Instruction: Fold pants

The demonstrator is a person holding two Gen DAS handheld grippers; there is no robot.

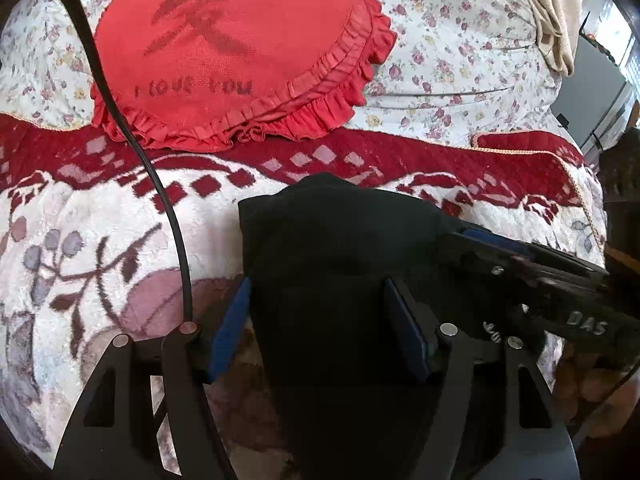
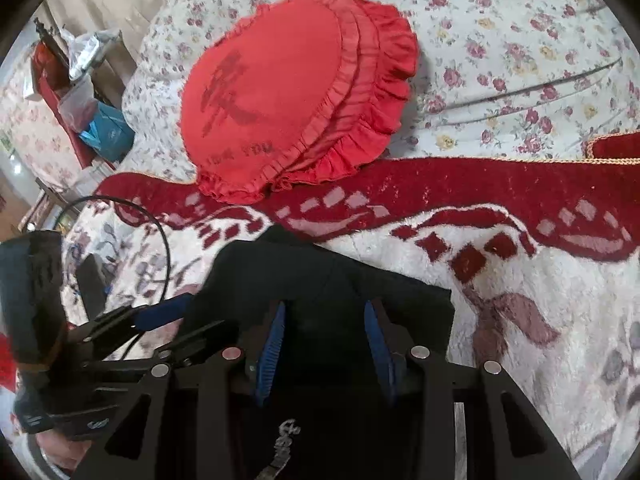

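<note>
Left wrist view: black pants lie bunched on the blanket below the red cushion. Left gripper and right gripper straddle the cloth, fingers released. Fold likely mid-way; next, pinch an edge.

i find the black pants bunched on the plush red-and-white blanket, filling the ground directly ahead of both grippers. the left gripper and right gripper stand close side by side over the cloth, so there is little room between them; the right one crosses the left view's lower right edge. a black cable hangs across the left side of the left gripper's path. beyond the pants, a red ruffled cushion blocks the far middle. open blanket lies free to the right, and the floral bedspread beyond is bare.
</note>
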